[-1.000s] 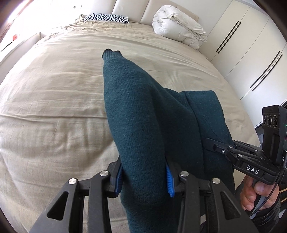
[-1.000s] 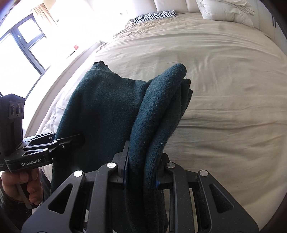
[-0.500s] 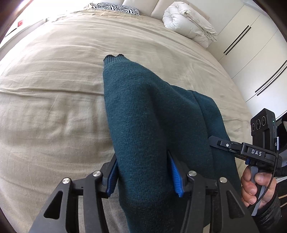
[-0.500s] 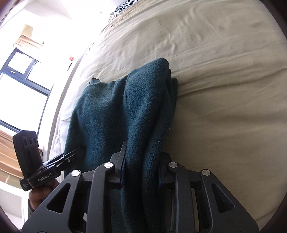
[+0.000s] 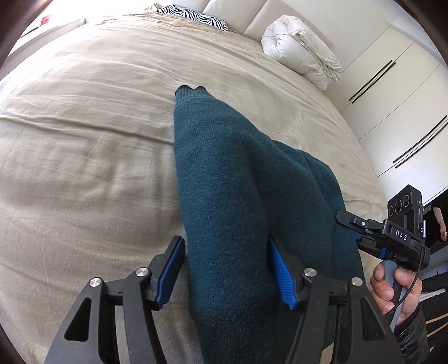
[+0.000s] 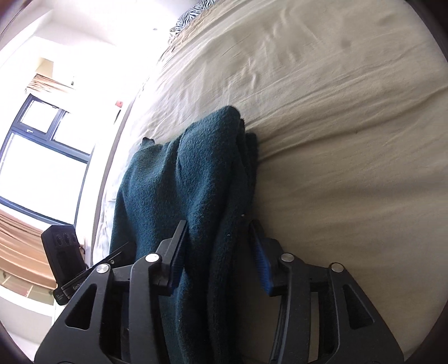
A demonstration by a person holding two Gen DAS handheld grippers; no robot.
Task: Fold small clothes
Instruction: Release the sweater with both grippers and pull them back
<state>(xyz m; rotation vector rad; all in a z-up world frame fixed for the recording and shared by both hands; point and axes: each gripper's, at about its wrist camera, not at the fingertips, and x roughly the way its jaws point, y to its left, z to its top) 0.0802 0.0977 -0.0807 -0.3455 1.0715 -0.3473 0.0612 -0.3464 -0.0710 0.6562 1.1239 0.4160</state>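
The dark teal knitted sweater (image 5: 238, 212) lies bunched lengthwise on the beige bed sheet (image 5: 84, 156), its far end, a ribbed cuff or hem, pointing toward the head of the bed. My left hand-held gripper (image 5: 226, 271) has its blue ribbed pads (image 5: 281, 277) spread to either side of a thick fold of the knit; there is a gap between the left pad and the cloth, so the jaws stand parted around the fold without pinching it. From my right wrist, the same sweater (image 6: 190, 190) runs up between the fingers of my right hand-held gripper (image 6: 218, 252), stacked in several layers; those jaws are also apart, the right pad standing clear of the fabric. In the left wrist view my right hand (image 5: 392, 291) grips its handle just beside the garment's right edge. Farther off, a zebra-striped pillow (image 5: 193, 14) and a rolled white duvet (image 5: 302, 53) sit at the head of the bed, with cream wardrobe doors (image 5: 397, 92) to the right. The right wrist view shows a dark-framed window (image 6: 36, 156) beyond the bed's left side.
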